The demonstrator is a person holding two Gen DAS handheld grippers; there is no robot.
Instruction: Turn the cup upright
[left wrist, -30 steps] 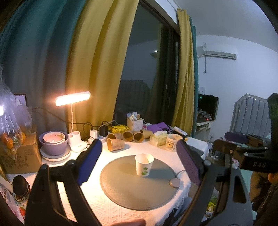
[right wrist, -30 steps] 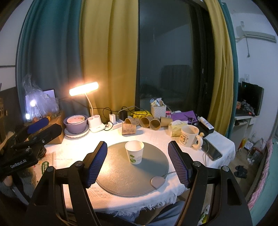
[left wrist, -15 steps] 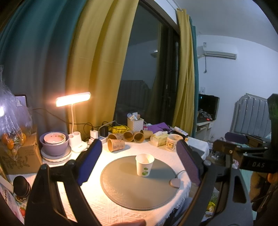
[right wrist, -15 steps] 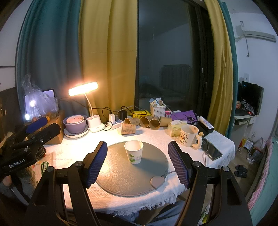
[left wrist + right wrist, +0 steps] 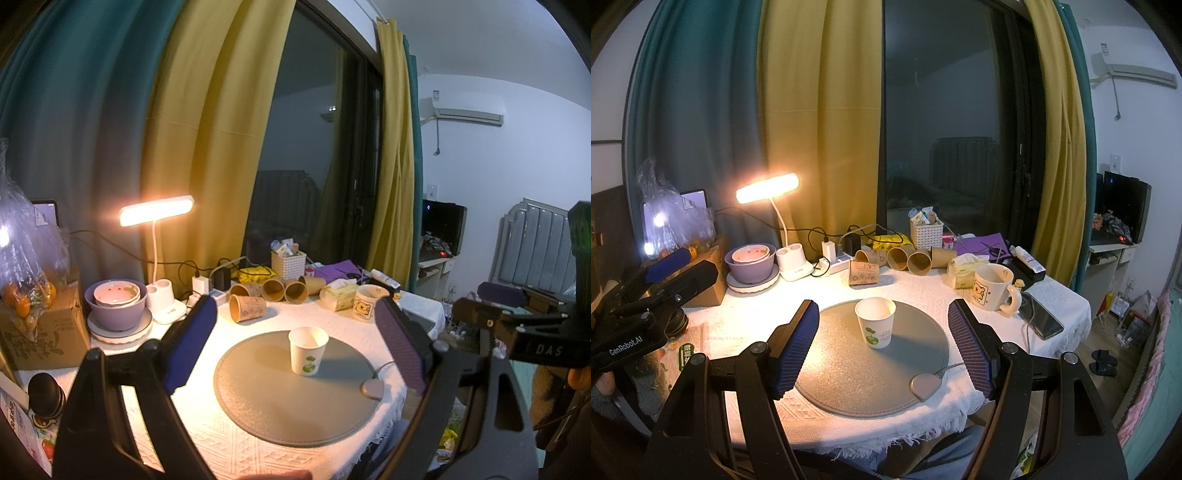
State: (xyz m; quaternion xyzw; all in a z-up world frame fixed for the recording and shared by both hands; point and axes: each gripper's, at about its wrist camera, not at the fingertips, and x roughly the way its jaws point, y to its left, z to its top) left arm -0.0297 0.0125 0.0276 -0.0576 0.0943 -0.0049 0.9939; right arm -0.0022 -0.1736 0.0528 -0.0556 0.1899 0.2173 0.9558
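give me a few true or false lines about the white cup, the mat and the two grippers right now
1. The white paper cup stands upright, mouth up, on the round grey mat. True.
2. The right gripper is shut on the cup. False: its jaws are wide open and held back from the cup, touching nothing.
3. The left gripper is also open and holds nothing. True.
4. The brown paper cups behind the mat all stand upright. False: they lie on their sides.
5. The desk lamp is switched off. False: it glows brightly.
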